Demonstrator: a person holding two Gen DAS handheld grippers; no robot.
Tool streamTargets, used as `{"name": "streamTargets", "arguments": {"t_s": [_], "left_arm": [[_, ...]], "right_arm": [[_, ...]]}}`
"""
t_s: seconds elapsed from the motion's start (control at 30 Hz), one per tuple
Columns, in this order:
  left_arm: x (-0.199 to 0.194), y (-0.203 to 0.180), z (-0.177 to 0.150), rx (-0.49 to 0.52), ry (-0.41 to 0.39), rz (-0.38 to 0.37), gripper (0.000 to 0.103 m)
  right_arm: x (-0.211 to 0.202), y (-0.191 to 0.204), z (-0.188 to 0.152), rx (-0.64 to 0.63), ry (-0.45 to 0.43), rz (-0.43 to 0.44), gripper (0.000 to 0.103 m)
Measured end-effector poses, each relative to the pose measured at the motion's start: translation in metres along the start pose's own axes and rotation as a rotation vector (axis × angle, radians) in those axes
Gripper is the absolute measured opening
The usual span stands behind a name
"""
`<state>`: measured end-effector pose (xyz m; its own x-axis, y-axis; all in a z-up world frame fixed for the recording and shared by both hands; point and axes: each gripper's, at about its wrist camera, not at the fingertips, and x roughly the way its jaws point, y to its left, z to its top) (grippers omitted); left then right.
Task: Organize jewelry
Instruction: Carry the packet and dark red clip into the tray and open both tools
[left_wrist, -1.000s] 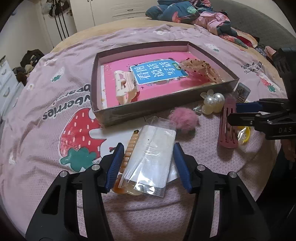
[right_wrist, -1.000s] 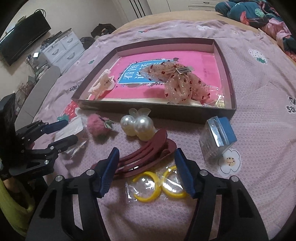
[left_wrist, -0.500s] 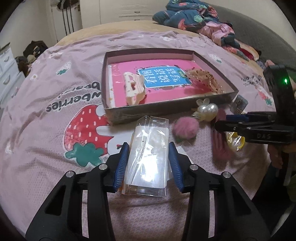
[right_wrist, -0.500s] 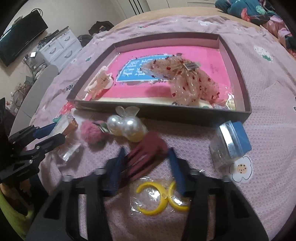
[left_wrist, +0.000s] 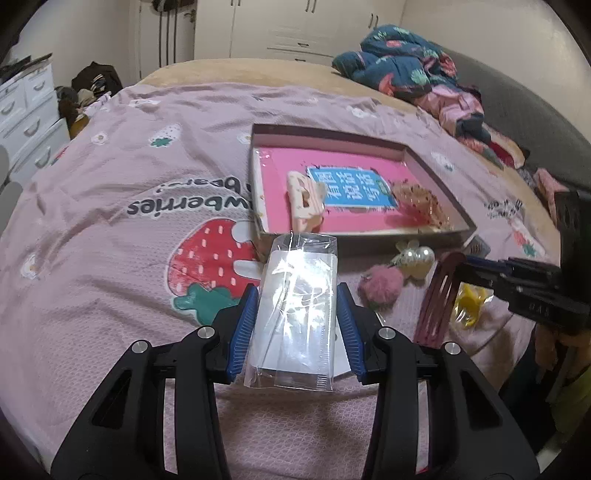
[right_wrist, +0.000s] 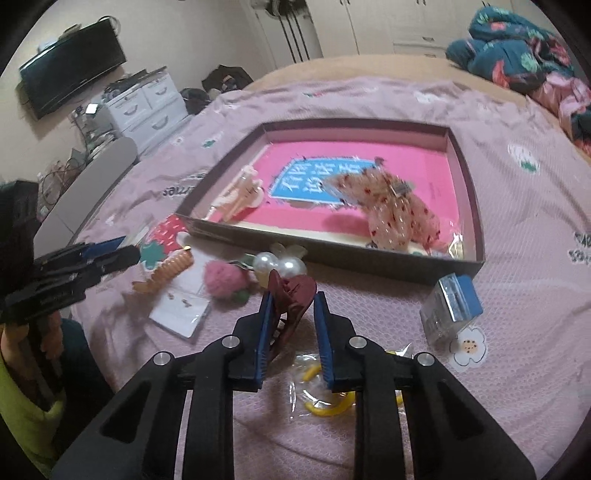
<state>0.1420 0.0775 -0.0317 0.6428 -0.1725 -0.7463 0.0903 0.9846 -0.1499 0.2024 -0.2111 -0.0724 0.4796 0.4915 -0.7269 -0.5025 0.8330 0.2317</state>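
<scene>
My left gripper (left_wrist: 297, 295) is shut on a clear plastic packet (left_wrist: 297, 302) and holds it above the bed. My right gripper (right_wrist: 291, 295) is shut on a dark red hair claw (right_wrist: 291, 291), lifted off the cover; the claw also shows in the left wrist view (left_wrist: 439, 295). The shallow box (right_wrist: 332, 251) with a pink lining holds a cream hair claw (right_wrist: 240, 192) and a dotted scrunchie (right_wrist: 399, 210). Loose in front of the box lie a pearl clip (right_wrist: 279, 264), a pink pompom (right_wrist: 223, 280), an orange coil tie (right_wrist: 168, 269), an earring card (right_wrist: 181, 310) and bagged yellow hoops (right_wrist: 328, 402).
A small clear box with a blue lid (right_wrist: 452, 306) lies right of my right gripper. The pink strawberry-print cover (left_wrist: 129, 240) spans the bed. Crumpled clothes (left_wrist: 406, 70) lie at the far right. White drawers (right_wrist: 147, 103) stand beyond the bed.
My left gripper closed on the clear packet and lifted it off the orange coil tie. My right gripper closed on the dark red claw and raised it off the yellow hoops.
</scene>
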Motion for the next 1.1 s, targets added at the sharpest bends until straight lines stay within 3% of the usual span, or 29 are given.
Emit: {"name": "streamTargets", "arguments": {"t_s": [0.67,1.1], "left_arm": [[-0.027,0.004,0.016,-0.012,-0.072,-0.005,0.035],[-0.033,-0.02,0.064,0.037,-0.132,-0.012,0.035]], "right_arm": [[-0.036,0.007,0.01,-0.057,-0.096,-0.03,0.021],[-0.079,-0.006,0.057,-0.074,-0.221,-0.069,0.021]]}}
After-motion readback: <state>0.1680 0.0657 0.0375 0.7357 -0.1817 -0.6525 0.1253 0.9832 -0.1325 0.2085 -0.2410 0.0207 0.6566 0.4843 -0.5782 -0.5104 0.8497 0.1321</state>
